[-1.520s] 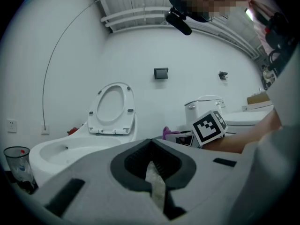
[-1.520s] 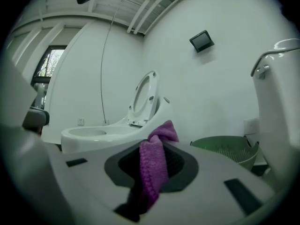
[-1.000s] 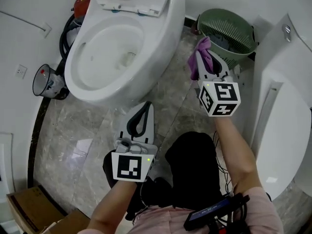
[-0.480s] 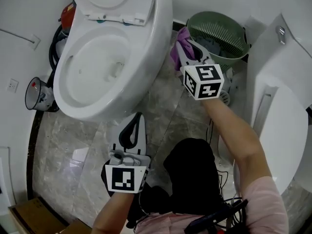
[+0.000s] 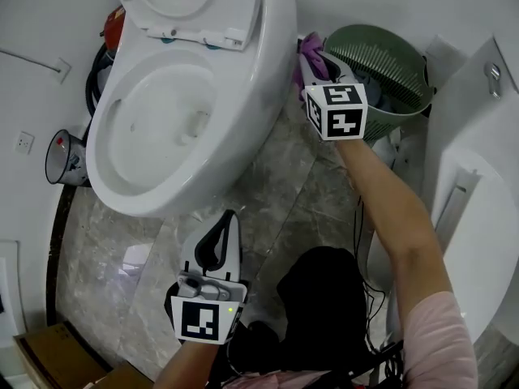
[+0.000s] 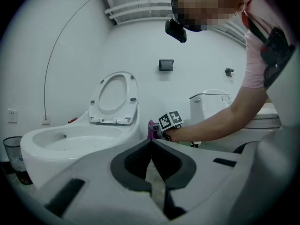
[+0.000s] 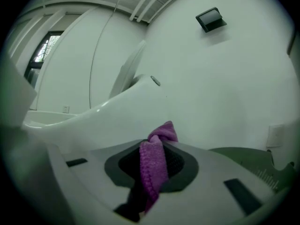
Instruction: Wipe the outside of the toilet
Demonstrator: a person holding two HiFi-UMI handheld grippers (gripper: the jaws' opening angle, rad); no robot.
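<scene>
The white toilet (image 5: pixel 186 112) stands with its seat and lid raised (image 6: pixel 114 97). My right gripper (image 5: pixel 310 65) is shut on a purple cloth (image 5: pixel 309 49), which it holds at the toilet's right outer side near the back, beside the wall. In the right gripper view the cloth (image 7: pixel 154 165) hangs bunched between the jaws of the right gripper (image 7: pixel 157 146), with the toilet's white side (image 7: pixel 108 121) close ahead. My left gripper (image 5: pixel 228 217) hovers over the marble floor in front of the bowl, shut and empty. The left gripper (image 6: pixel 151 143) looks toward the bowl and the right arm.
A green slatted basket (image 5: pixel 381 59) stands right next to the right gripper. A second white fixture (image 5: pixel 478 209) fills the right side. A black cup (image 5: pixel 63 156) and a red item (image 5: pixel 113 24) sit left of the toilet. A cardboard box (image 5: pixel 36 355) lies at bottom left.
My right gripper has carried the purple cloth from beside the basket up to the toilet's right side near the back wall. The left gripper has stayed low and shut.
</scene>
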